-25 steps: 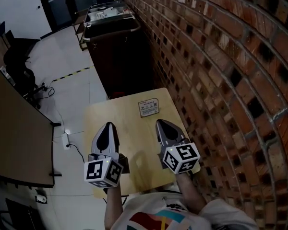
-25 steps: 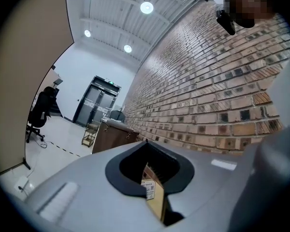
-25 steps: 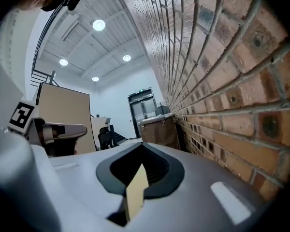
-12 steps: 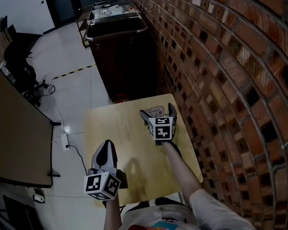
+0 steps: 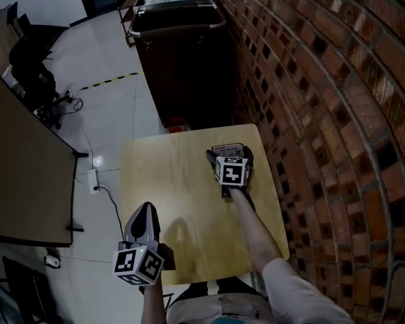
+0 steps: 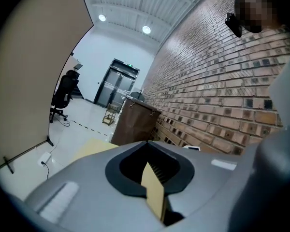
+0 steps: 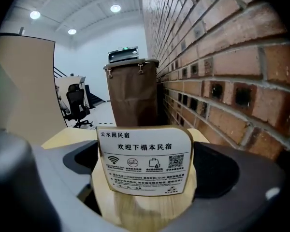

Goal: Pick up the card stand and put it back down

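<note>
The card stand (image 5: 227, 146), a small white printed sign on a pale wooden base, stands upright at the far right of the wooden table (image 5: 169, 181). My right gripper (image 5: 229, 155) is over it. Its jaws have just been opening and stand wide, one on each side of the card stand (image 7: 144, 161), with the pads not pressing on it. My left gripper (image 5: 146, 209) hangs at the table's near left edge. Its jaws are shut with nothing in them, and a sliver of table shows past their tips in the left gripper view.
A brick wall (image 5: 324, 113) runs close along the table's right side. A tall brown bin (image 5: 182, 59) stands beyond the far edge. A tan partition (image 5: 20, 174), an office chair (image 5: 30, 73) and a floor cable (image 5: 111, 204) are on the left.
My right gripper went from the near edge out to the far right, sank around the card stand and opened its jaws. My left gripper dropped a little towards the near edge.
</note>
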`<state>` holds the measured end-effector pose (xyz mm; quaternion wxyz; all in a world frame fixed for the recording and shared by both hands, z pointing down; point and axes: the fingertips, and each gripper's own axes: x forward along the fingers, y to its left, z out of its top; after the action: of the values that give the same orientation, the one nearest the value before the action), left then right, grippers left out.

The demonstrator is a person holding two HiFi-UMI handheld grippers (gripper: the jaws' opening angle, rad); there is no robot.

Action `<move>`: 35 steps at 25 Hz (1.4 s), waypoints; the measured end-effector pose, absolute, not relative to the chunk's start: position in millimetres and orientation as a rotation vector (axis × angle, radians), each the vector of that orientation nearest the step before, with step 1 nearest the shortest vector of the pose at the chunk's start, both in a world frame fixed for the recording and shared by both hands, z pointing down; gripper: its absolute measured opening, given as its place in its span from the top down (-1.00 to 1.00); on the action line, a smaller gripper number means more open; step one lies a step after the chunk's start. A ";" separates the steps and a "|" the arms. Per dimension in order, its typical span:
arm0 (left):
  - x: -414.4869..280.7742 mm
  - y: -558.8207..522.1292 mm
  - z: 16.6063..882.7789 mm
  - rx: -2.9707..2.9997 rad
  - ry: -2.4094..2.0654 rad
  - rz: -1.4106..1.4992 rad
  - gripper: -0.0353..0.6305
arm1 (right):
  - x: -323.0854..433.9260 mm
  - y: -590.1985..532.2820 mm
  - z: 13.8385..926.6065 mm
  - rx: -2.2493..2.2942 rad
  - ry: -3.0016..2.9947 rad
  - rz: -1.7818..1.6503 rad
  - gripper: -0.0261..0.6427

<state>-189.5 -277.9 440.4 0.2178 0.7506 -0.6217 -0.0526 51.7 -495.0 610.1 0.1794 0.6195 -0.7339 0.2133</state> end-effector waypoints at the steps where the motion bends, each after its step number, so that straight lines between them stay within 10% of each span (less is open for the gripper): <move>1: -190.0 -277.7 441.6 2.074 -1.722 -0.145 0.88 | 50.9 -495.6 612.1 1.746 -2.074 0.600 -0.80; 35: -152.9 -235.6 299.6 2.372 -1.848 -0.379 0.88 | 22.9 -236.8 304.3 1.786 -2.687 -0.092 -0.80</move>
<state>-152.9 -235.6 299.6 0.0553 0.7815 -0.6088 -0.1249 22.9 -236.8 304.3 -0.0432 0.5528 -0.8317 -0.0284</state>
